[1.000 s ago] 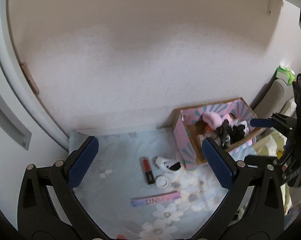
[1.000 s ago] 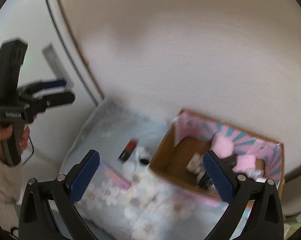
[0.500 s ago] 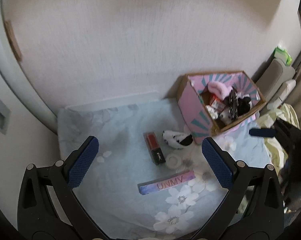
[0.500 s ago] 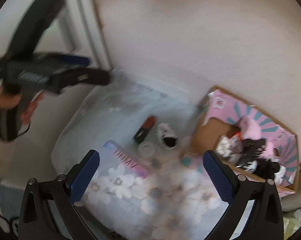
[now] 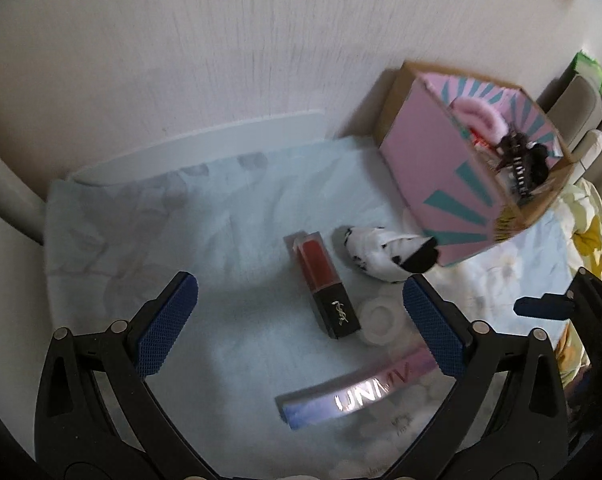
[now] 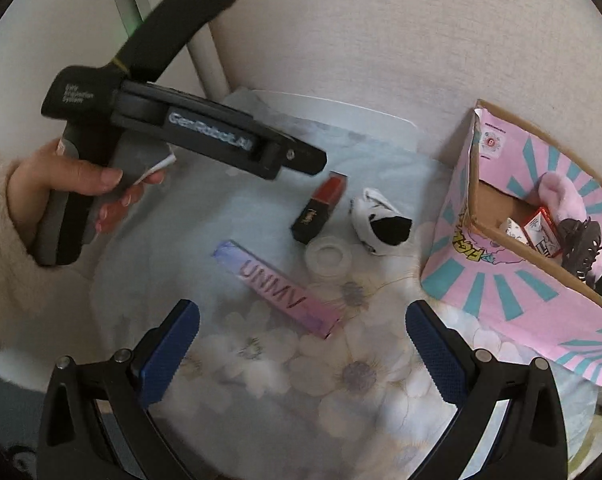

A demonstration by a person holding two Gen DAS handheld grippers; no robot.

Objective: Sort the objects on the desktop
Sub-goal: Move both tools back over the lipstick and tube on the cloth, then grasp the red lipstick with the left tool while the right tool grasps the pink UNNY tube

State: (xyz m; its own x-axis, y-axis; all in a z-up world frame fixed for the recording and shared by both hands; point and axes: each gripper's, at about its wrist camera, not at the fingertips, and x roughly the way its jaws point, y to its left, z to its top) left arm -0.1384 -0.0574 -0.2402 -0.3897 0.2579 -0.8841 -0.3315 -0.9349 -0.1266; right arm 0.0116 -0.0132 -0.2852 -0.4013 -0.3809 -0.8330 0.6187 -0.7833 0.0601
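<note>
A red lipstick (image 5: 323,280) with a black cap lies flat on the floral cloth (image 5: 181,216), well left of the pink box (image 5: 461,184). Between lipstick and box lies a black-and-white plush toy (image 5: 385,254), touching the box's lower corner. A clear tape roll (image 5: 381,320) sits just beside the lipstick's cap, and a long pink UNMV package (image 6: 279,288) lies nearer the cameras. The box holds a pink fluffy item (image 6: 561,196) and a black hair claw (image 6: 581,240). The left gripper (image 5: 299,320) hovers over the lipstick, fingers spread and empty. The right gripper (image 6: 301,352) hangs above the cloth, fingers likewise spread.
</note>
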